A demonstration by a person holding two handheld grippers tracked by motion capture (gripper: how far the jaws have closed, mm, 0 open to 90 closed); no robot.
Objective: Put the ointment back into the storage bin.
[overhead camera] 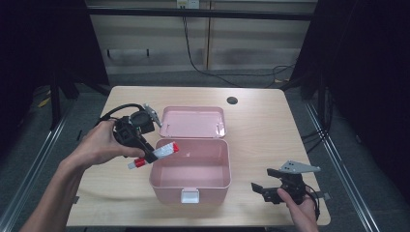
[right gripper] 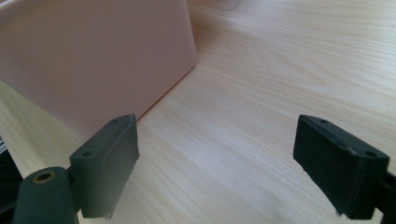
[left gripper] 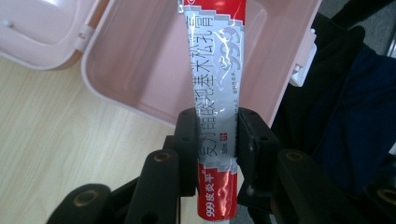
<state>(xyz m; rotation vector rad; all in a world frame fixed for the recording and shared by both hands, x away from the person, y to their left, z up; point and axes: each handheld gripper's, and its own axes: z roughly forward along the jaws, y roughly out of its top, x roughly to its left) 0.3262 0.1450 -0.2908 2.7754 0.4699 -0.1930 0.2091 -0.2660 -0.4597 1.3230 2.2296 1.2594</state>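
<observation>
- Nearest me, my left hand [overhead camera: 104,145] held the left gripper [overhead camera: 145,150] at the table's left side, its jaws pinching a silver-and-red ointment tube [overhead camera: 154,154] across its middle.
- That tube [left gripper: 217,107] hung tilted over the near-left rim of the pink box [overhead camera: 191,188], its far end reaching above the box's open inside.
- Behind the box, the hinged lid [overhead camera: 193,122] lay flat and open on the wooden table [overhead camera: 261,125].
- A white latch [overhead camera: 189,195] sat on the box's near wall.
- At the near right, my right hand [overhead camera: 300,205] held the right gripper [overhead camera: 265,189] low over the table, jaws spread wide with nothing between them, just beside the box's right wall [right gripper: 93,60].
</observation>
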